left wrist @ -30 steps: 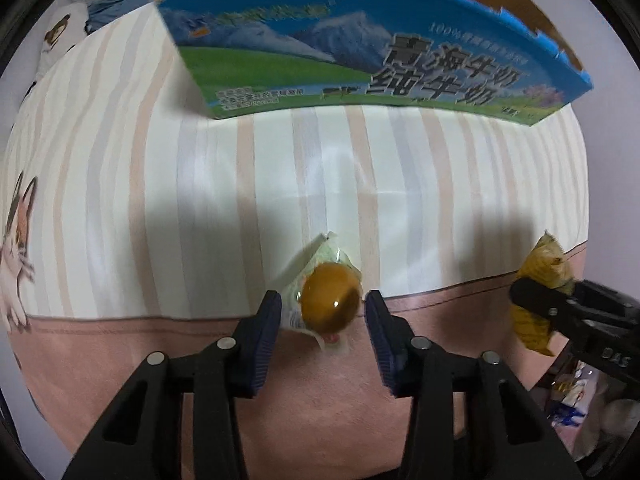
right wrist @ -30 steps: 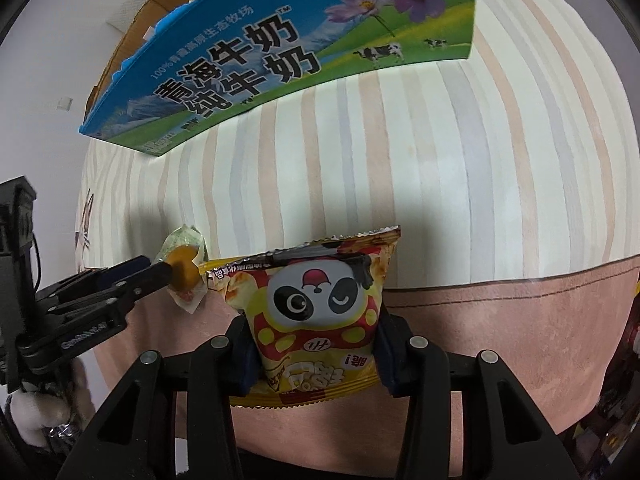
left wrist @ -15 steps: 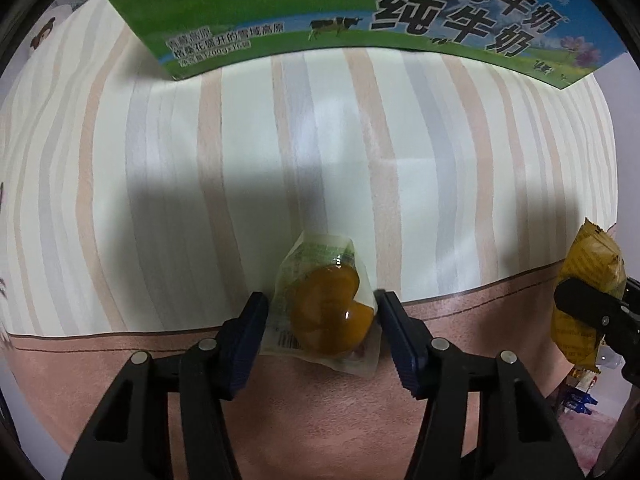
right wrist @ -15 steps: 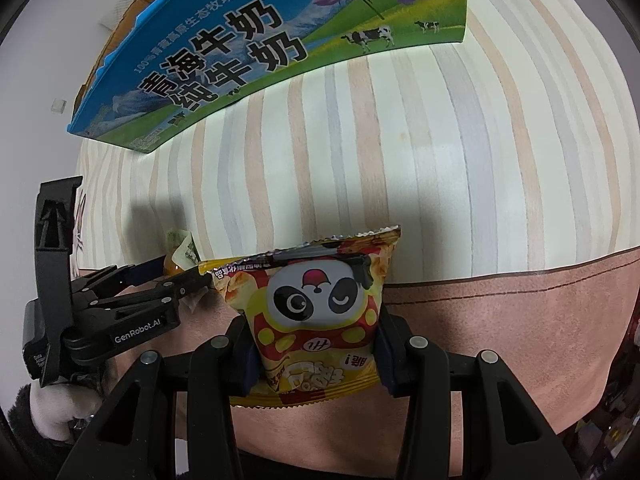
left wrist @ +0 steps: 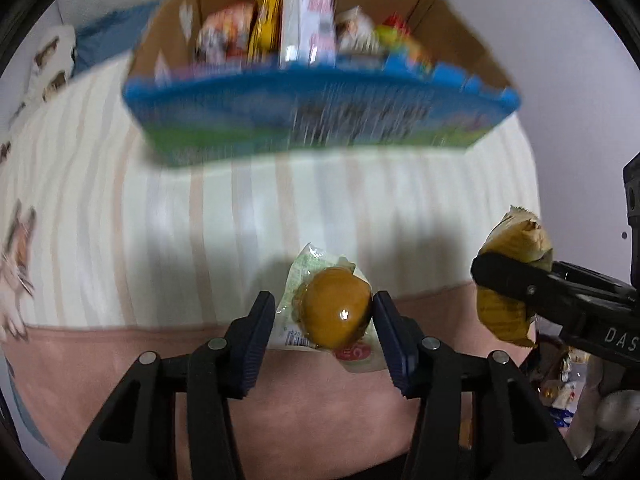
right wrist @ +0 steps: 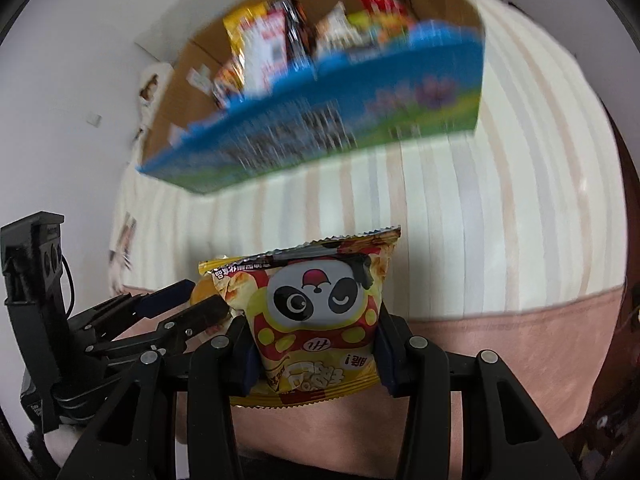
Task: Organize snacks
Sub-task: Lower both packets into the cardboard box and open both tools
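Observation:
A brown round snack in a clear wrapper [left wrist: 336, 312] hangs above the striped cover, and my left gripper [left wrist: 323, 300] is shut on it. The right gripper [right wrist: 314, 324] is shut on a yellow panda snack bag [right wrist: 316, 300], held upright. In the left wrist view that bag [left wrist: 512, 240] shows at the right edge in the right gripper's fingers [left wrist: 520, 284]. The right wrist view has the left gripper [right wrist: 200, 296] close at its lower left. Ahead of both stands an open blue milk carton box [left wrist: 320, 120] [right wrist: 320, 132], blurred, with several snack packs standing inside.
The box sits on a bed with a cream striped cover [left wrist: 200, 220] and a pink border [left wrist: 280, 400]. A white wall rises behind it. Plush toys [left wrist: 52, 60] lie at the far left. Clutter shows at the lower right edge [left wrist: 568, 392].
Both grippers have risen with their snacks. The box's open top and its contents have come into view. The left gripper's snack has come up off the cover.

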Demonstrator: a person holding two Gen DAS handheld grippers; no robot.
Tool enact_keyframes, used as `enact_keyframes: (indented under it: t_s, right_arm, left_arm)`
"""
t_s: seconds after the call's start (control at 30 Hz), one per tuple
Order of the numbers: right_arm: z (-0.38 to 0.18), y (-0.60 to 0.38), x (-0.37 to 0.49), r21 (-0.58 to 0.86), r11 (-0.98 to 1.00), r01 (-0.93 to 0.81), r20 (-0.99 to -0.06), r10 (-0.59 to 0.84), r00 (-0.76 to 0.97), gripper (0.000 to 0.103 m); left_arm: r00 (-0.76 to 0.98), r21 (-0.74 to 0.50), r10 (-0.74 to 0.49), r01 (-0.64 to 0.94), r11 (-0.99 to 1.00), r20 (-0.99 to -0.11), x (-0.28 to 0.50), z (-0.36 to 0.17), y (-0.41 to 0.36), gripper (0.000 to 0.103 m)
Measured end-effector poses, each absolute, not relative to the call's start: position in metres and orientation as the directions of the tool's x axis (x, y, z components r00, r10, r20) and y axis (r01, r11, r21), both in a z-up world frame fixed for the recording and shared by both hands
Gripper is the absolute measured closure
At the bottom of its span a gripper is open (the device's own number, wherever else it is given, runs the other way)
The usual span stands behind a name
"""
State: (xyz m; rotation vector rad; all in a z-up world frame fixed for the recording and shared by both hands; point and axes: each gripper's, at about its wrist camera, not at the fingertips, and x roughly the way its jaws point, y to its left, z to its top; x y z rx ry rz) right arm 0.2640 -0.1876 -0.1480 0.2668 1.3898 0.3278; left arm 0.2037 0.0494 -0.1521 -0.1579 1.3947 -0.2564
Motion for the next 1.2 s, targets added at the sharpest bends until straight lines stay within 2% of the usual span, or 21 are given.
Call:
enact_keyframes:
  t_s: [0.3,0.53,0.63,0.83,0.87,0.9,0.93,0.97,1.0,1.03,1.07,1.2]
  right_arm:
    - [-0.077,-0.198,0.306,0.402,0.909,-0.113,-0.87,0.418,0.262,0.055]
    - [-0.051,-0.197,0.375,0.305,0.941,-0.145,-0.881,0.337,0.331,0.055]
    - [-0.058,-0.195,0.412,0.24,0.96,-0.142,-0.901,0.275,0.335,0.055]
    - [-0.101,-0.197,0.463,0.227,0.97,-0.088,-0.941,0.242,0.239,0.054]
    - [-0.11,-0.196,0.469,0.219,0.972,-0.082,-0.95,0.232,0.209,0.049]
    - [-0.116,-0.197,0.47,0.214,0.974,-0.075,-0.956,0.225,0.188,0.031]
    - [-0.122,-0.198,0.473,0.206,0.976,-0.066,-0.961,0.215,0.174,0.019]
    - [-0.125,-0.198,0.475,0.202,0.977,-0.065,-0.963,0.21,0.17,0.005]
    - [-0.127,-0.198,0.477,0.195,0.979,-0.067,-0.965,0.204,0.167,0.005]
    - [-0.13,-0.199,0.477,0.188,0.98,-0.066,-0.967,0.196,0.162,0.005]
    - [-0.132,-0.199,0.478,0.183,0.981,-0.063,-0.969,0.19,0.158,0.005]
    - [-0.138,-0.201,0.48,0.165,0.984,-0.069,-0.975,0.173,0.142,0.005]
  left_arm:
    - [0.271,-0.376,-0.38,0.07,0.924,-0.884,0.252,-0.093,0.039,0.055]
    - [0.303,-0.404,-0.412,0.092,0.91,-0.859,0.353,-0.067,0.024,0.055]
    - [0.274,-0.398,-0.407,0.089,0.913,-0.871,0.402,-0.081,0.012,0.055]
    - [0.127,-0.381,-0.386,0.061,0.922,-0.914,0.464,-0.137,-0.011,0.053]
    - [0.089,-0.374,-0.376,0.042,0.926,-0.922,0.47,-0.15,-0.013,0.053]
    - [0.069,-0.375,-0.376,0.029,0.927,-0.924,0.473,-0.159,-0.014,0.053]
    - [0.057,-0.373,-0.373,0.017,0.928,-0.926,0.475,-0.165,-0.014,0.05]
    - [0.058,-0.363,-0.364,0.017,0.932,-0.93,0.475,-0.169,-0.014,0.037]
    - [0.059,-0.349,-0.349,0.019,0.937,-0.935,0.475,-0.172,-0.014,0.028]
    - [0.057,-0.325,-0.326,0.024,0.945,-0.944,0.474,-0.174,-0.015,0.012]
    - [0.056,-0.317,-0.318,0.029,0.948,-0.946,0.474,-0.175,-0.015,0.009]
    - [0.069,-0.292,-0.295,0.039,0.955,-0.953,0.465,-0.178,-0.012,0.009]
